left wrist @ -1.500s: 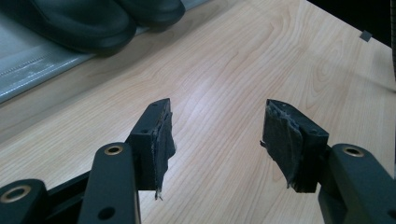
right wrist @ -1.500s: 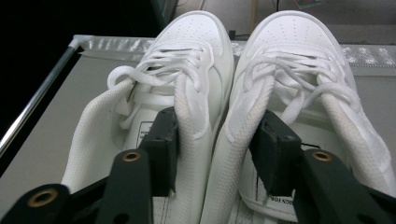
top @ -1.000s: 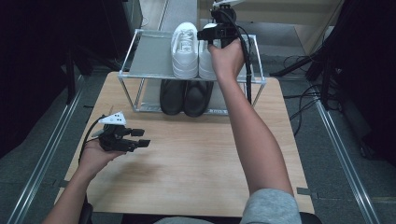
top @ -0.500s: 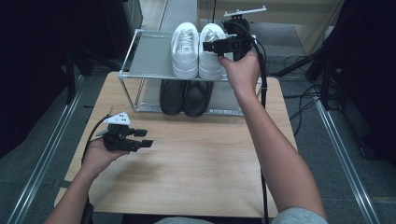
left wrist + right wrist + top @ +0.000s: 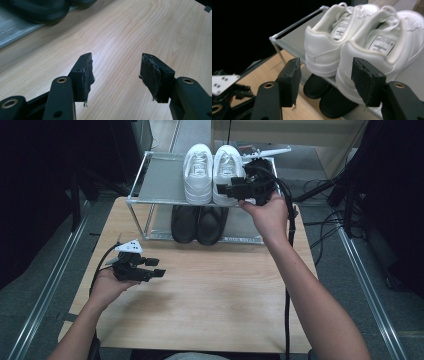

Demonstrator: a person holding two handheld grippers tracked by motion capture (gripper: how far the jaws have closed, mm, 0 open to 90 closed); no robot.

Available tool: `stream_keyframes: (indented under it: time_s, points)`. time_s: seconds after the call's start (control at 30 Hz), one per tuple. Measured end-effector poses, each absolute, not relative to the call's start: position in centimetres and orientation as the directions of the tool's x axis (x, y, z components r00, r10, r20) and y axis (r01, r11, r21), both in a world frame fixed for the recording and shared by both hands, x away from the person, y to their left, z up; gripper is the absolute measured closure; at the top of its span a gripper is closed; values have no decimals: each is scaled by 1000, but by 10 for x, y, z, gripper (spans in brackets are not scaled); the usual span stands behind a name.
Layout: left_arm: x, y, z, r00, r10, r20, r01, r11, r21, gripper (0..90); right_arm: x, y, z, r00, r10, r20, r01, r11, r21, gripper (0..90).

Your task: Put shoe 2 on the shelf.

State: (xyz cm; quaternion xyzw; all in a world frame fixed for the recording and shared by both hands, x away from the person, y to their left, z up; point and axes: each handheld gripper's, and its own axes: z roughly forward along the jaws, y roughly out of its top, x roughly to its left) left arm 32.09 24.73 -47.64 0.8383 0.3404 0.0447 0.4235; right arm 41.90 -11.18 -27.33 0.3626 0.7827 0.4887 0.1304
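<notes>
Two white sneakers stand side by side on the top shelf of a metal shoe rack, heels toward me. My right gripper hovers just short of the right sneaker's heel. Its jaws have just been opening and stand wide, with nothing gripped between them. My left gripper is open and empty, low over the wooden table at the left.
A pair of black shoes sits on the rack's lower shelf under the white ones. The left half of the top shelf is bare grey. Dark floor and cables surround the table.
My right gripper has drawn back from above the right white sneaker toward the rack's front edge, near the heel. The left hand has stayed in place.
</notes>
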Motion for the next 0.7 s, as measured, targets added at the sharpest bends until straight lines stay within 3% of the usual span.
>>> stream_keyframes:
  time_s: [0.7]
  points:
    - [323, 248, -477, 757, 613, -226, 543, -398, 740, 420, 380, -159, -347, -738, 655, 164, 445, 290, 847, 396]
